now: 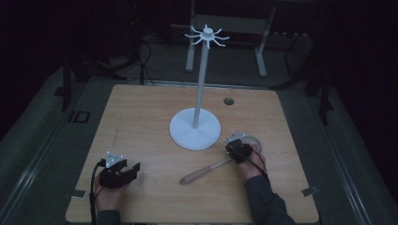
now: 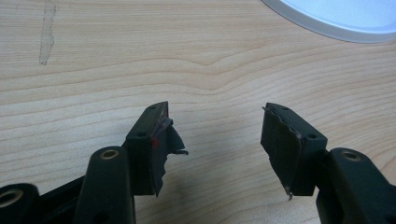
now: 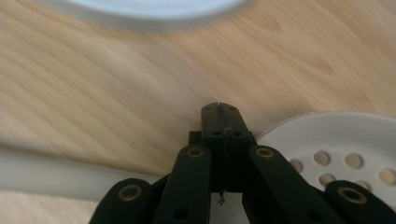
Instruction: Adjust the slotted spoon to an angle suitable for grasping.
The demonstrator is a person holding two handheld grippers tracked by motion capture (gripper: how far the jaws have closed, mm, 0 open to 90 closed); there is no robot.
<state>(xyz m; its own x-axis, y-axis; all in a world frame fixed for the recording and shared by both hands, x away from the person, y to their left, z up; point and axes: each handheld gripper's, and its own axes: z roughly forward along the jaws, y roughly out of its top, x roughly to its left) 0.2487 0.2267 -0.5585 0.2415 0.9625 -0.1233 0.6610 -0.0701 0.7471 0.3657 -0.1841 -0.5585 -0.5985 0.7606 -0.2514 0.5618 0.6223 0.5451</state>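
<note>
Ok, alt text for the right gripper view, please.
The right gripper, jaws shut with nothing between them, sits low over the skimmer, above where the handle meets the perforated head. The rim of the stand base runs along the top of the wooden table.

Dim room, wooden table (image 1: pixel 141 117), grey floor (image 1: pixel 42 117)

The left gripper (image 2: pixel 224 140) hangs low over the pale wood counter (image 2: pixel 140 60), its two black fingers (image 2: pixel 149 149) spread well apart with only bare grain between them. A white round base (image 2: pixel 345 18) curves in at the upper right corner. A faint scuff mark (image 2: pixel 46 32) shows upper left.
</note>
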